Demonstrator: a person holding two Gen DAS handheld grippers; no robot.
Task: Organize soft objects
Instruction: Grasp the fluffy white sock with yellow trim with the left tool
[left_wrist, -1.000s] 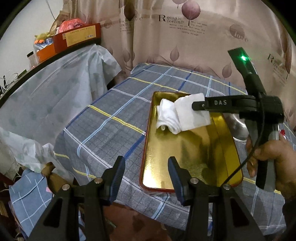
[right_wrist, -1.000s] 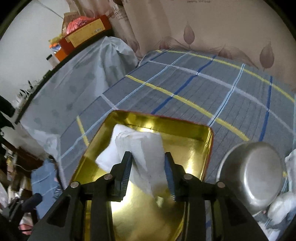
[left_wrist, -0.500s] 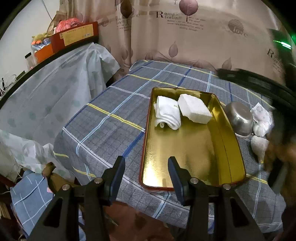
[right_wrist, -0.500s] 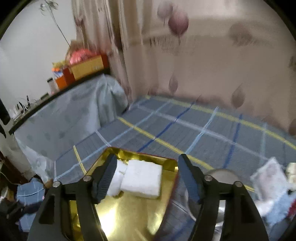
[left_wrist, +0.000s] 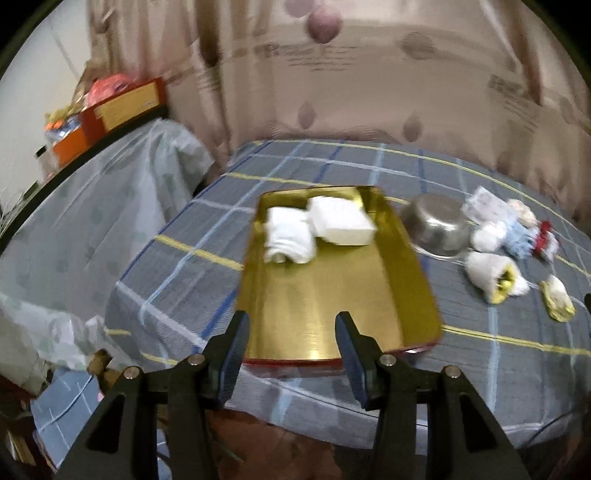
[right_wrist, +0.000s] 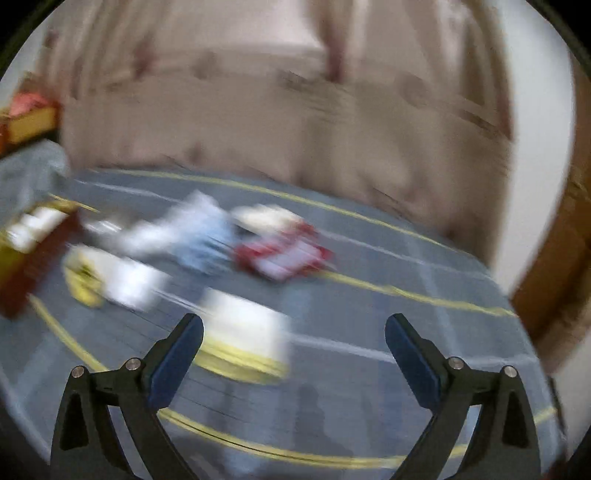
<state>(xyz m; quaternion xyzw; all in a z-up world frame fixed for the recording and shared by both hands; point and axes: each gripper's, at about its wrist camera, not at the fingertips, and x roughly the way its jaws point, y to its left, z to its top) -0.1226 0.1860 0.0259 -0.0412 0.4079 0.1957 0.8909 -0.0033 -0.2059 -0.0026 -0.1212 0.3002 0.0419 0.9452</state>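
Observation:
A gold tray (left_wrist: 332, 306) with a red rim lies on the plaid table. At its far end lie a rolled white cloth (left_wrist: 288, 236) and a folded white cloth (left_wrist: 341, 221). My left gripper (left_wrist: 291, 347) is open and empty, above the tray's near edge. A loose pile of soft items (left_wrist: 513, 236) lies right of the tray, with a white and yellow one (left_wrist: 495, 275) nearer. My right gripper (right_wrist: 293, 354) is wide open and empty above the blurred pile; a white and yellow item (right_wrist: 243, 339) lies just ahead of its fingers, a red and white one (right_wrist: 284, 254) farther.
A steel bowl (left_wrist: 437, 225) stands between the tray and the pile. A curtain (left_wrist: 369, 81) hangs behind the table. A covered counter (left_wrist: 85, 192) with boxes stands at the left. The table edge is near, below my left gripper.
My right gripper let go of the folded white cloth in the tray, opened wide and swung right to the pile of soft items. My left view has turned right.

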